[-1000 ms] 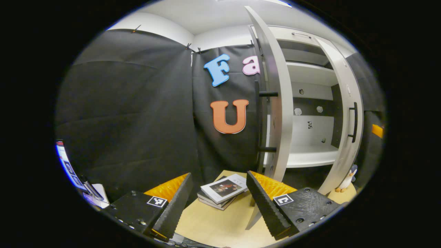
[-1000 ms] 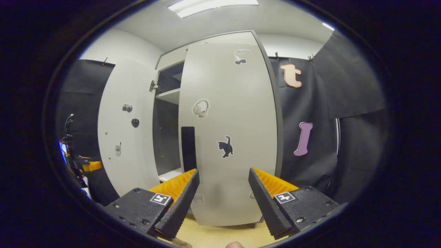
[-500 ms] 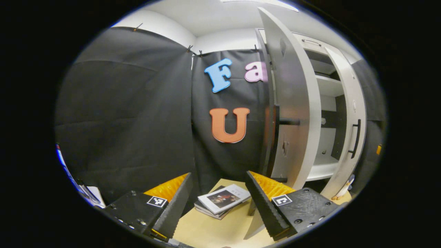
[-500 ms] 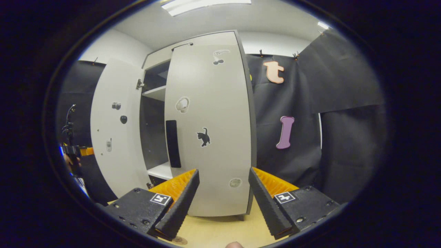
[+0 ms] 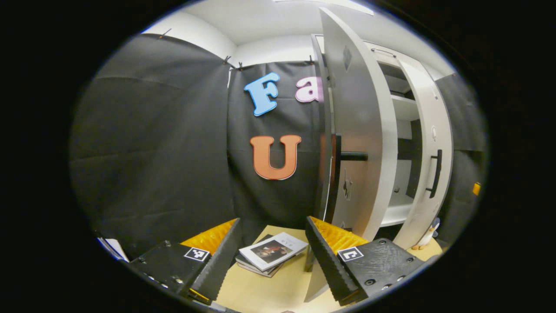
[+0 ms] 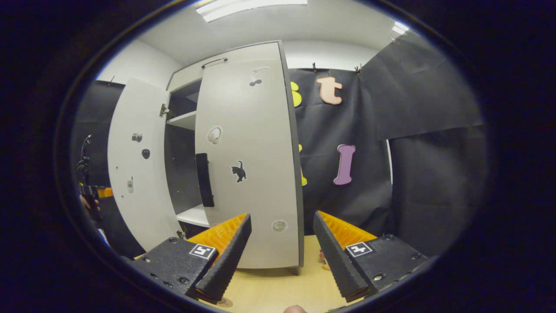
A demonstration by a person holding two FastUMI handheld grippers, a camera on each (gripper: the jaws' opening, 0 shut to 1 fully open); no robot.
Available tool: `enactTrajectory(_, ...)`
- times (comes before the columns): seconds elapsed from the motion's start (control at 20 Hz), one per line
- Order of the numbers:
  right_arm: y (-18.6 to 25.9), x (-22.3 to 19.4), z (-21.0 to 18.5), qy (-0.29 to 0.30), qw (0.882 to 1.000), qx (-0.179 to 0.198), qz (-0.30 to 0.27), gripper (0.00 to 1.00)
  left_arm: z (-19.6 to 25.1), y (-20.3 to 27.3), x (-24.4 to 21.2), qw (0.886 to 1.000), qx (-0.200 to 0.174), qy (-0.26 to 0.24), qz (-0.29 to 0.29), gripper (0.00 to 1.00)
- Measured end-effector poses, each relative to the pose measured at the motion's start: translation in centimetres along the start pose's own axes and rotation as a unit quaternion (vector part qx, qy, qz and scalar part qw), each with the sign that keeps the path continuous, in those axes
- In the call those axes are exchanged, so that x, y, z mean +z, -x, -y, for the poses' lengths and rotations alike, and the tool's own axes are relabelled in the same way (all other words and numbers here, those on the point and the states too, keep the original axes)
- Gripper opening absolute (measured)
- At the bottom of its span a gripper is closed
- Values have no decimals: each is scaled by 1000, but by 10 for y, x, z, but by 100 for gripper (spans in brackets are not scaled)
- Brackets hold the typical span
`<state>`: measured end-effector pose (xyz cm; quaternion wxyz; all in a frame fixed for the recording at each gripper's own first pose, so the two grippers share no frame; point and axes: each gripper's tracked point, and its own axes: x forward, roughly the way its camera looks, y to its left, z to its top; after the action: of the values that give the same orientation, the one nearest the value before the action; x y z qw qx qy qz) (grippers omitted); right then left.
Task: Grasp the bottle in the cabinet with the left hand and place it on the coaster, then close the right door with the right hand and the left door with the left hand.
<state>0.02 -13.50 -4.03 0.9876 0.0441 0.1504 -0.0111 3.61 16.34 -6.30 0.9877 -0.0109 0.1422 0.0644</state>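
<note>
My left gripper [image 5: 273, 230] is open and holds nothing, low beside the outer face of the cabinet's left door [image 5: 362, 130]. That door stands ajar, its black handle [image 5: 352, 155] sticking out. Past it I see the right door [image 5: 428, 130] with its handle [image 5: 434, 174] and a narrow slice of white shelf [image 5: 397, 211]. In the right gripper view my right gripper [image 6: 281, 221] is open and empty, a short way in front of the right door [image 6: 247, 165], which looks nearly shut. The left door [image 6: 134, 165] hangs open, and the left gripper [image 6: 93, 191] with a hand shows beside it.
A small stack of books [image 5: 271, 254] lies on the pale wooden table [image 5: 260, 287] ahead of the left gripper. A penguin toy [image 5: 428, 234] stands by the right door's foot. Black cloth walls close in both sides, and bare table [image 6: 282, 287] lies under the right gripper.
The right gripper has drawn back and to the right of the right door. The gap between the doors has narrowed, and the left gripper now faces the left door's outer side.
</note>
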Motion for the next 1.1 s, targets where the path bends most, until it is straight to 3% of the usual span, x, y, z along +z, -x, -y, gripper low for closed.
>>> enactTrajectory(0.05,-1,2,-2,0,1000,3,2,94,1,0,-1,1000,-3,6,0,88)
enactTrajectory(0.2,-2,1,-12,6,1000,16,2,94,6,1,-2,1000,-16,24,-2,92)
enactTrajectory(0.35,-2,-1,-15,9,1000,22,0,91,15,5,-2,999,-31,17,-3,96)
enactTrajectory(0.45,-1,-2,-16,8,1000,25,-1,94,24,6,-2,999,-44,8,-2,92)
enactTrajectory(0.55,0,-2,-15,9,1000,25,-2,94,34,8,-3,998,-58,14,-1,99)
enactTrajectory(1.05,5,0,-10,29,999,20,3,94,58,11,-3,994,-99,42,25,99)
enactTrajectory(1.1,6,-1,-10,31,999,20,0,94,61,11,-5,993,-101,46,25,96)
